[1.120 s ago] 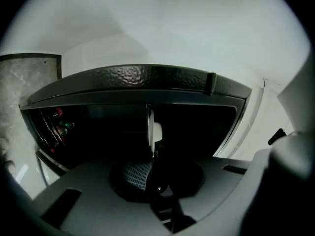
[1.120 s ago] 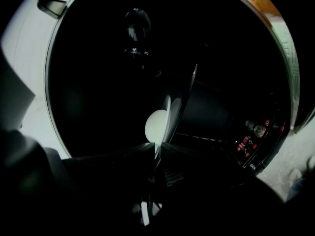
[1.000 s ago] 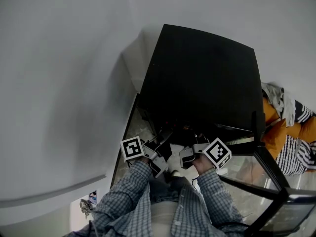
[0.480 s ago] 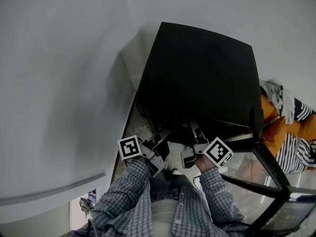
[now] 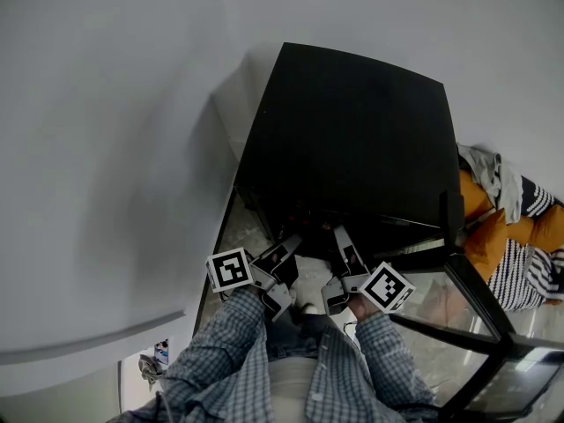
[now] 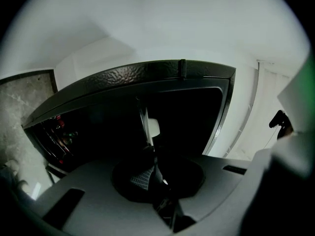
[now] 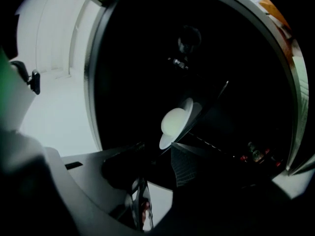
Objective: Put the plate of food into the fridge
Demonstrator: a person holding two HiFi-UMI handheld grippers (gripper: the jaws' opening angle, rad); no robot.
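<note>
Plate of food [image 7: 177, 122] inside open fridge [image 5: 352, 139], not yet set down. Left hand-held gripper [image 6: 150, 161] clamped on rim. Right hand-held gripper [image 7: 157, 149] jaws just opened, wide apart around rim. Door closing left.

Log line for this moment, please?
left gripper: shut on plate rim | right gripper: jaws just opened, plate rim between, ungripped | plate: inside open fridge

The right gripper [image 7: 156, 154] has just been opening its jaws, the plate [image 7: 188, 108] loose between them.
</note>
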